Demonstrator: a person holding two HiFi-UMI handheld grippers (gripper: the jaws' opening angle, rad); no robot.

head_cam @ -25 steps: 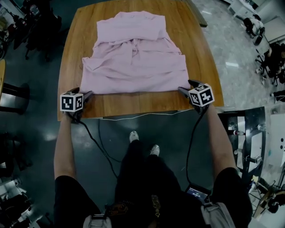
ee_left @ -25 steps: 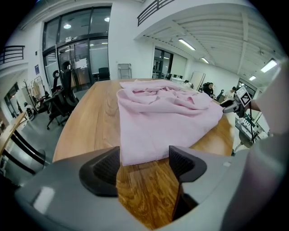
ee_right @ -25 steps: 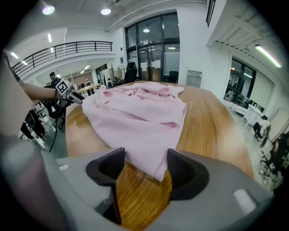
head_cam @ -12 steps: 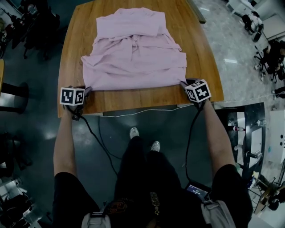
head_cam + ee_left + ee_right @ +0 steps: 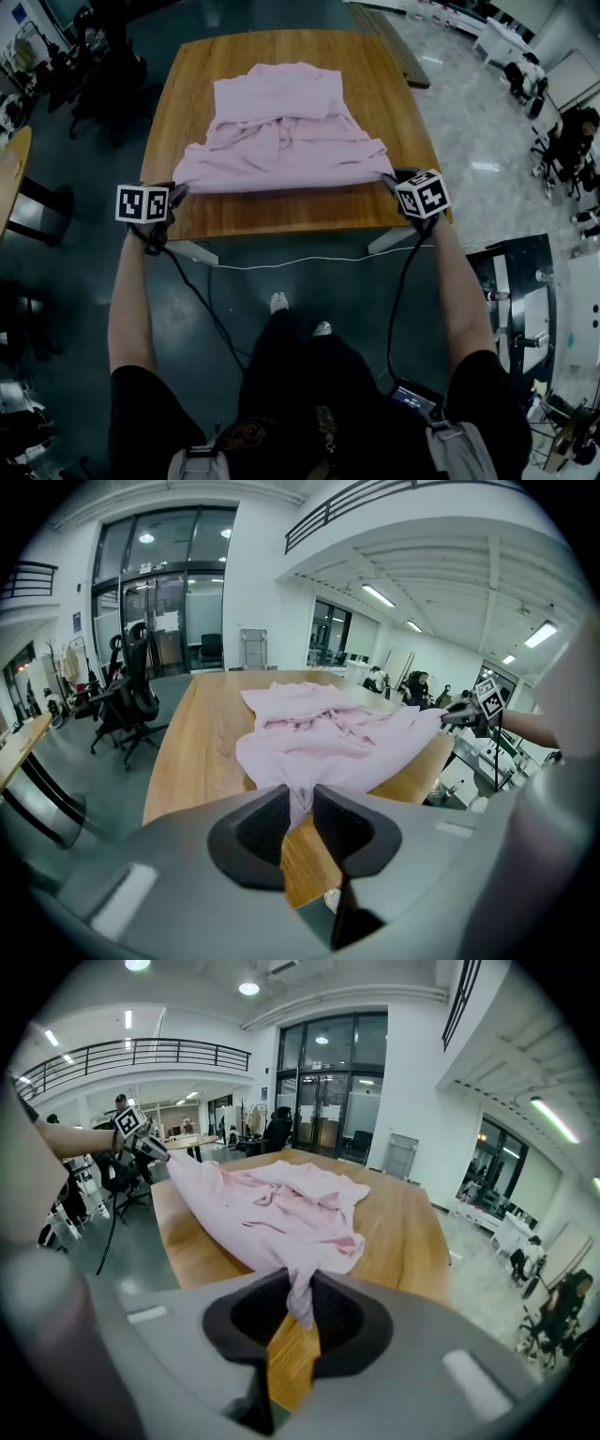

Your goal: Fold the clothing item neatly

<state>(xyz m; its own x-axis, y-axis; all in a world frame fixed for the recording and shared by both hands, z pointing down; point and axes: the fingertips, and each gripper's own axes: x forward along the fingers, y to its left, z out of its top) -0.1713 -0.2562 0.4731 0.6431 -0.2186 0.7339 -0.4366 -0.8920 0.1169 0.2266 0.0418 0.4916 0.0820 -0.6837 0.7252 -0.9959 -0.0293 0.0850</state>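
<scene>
Now the left tongs (image 5: 175, 190) and right tongs (image 5: 387, 178) are closing, each pinching a near corner of the pink garment (image 5: 281, 131), which lies spread on the wooden table (image 5: 281, 214), hem stretched between them

The garment (image 5: 281, 131) is plain pale pink; the table (image 5: 281, 212) is brown, wood-grained.
</scene>
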